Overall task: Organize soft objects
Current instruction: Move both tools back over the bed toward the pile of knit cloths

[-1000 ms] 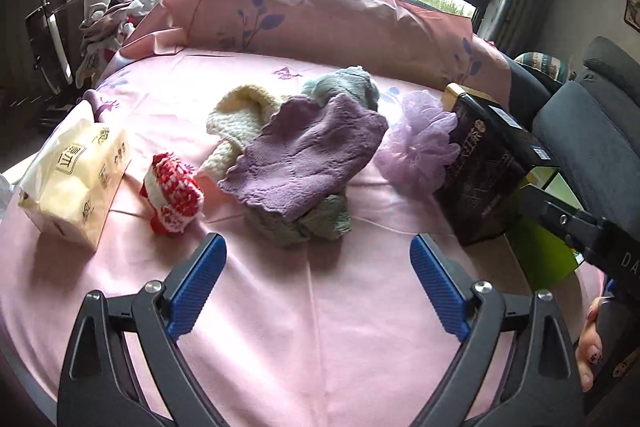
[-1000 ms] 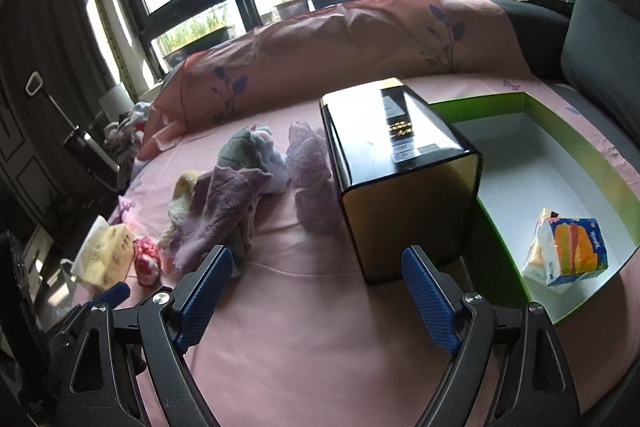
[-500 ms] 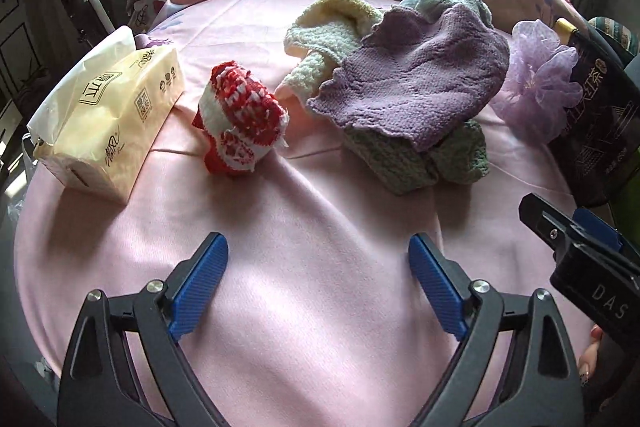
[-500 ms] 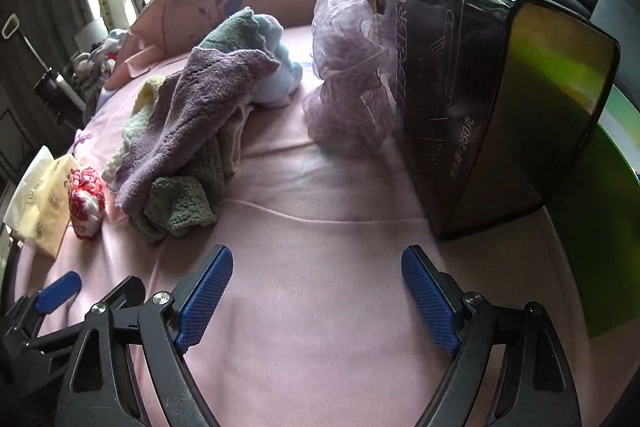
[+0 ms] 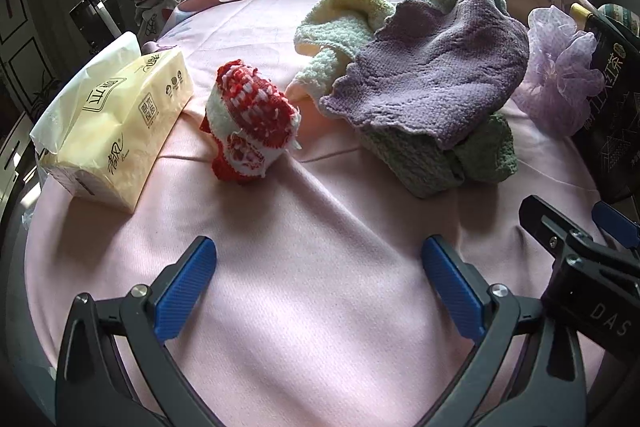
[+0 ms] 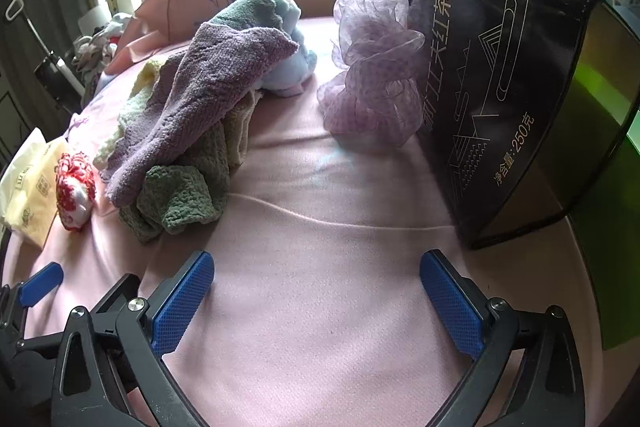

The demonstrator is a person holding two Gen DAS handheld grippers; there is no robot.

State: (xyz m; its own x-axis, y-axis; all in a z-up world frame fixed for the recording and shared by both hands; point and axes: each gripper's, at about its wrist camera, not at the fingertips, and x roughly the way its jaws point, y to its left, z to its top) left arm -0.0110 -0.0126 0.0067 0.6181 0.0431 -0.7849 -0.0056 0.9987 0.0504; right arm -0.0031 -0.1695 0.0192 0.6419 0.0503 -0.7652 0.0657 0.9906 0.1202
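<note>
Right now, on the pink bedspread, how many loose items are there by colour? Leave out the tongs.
Purple: 2, towel and mesh puff
Green: 1, cloth
Cream: 2, knit cloth and tissue pack
Light blue: 1, cloth
Red and white: 1, knit piece
Black: 1, tea box
Total: 8

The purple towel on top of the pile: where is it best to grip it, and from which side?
Probably the purple towel is best gripped at its free scalloped edge, which overhangs the green cloth on the near side. Coming from the front and above, the open left gripper could pinch that edge alone, without taking the cloths underneath.
</note>
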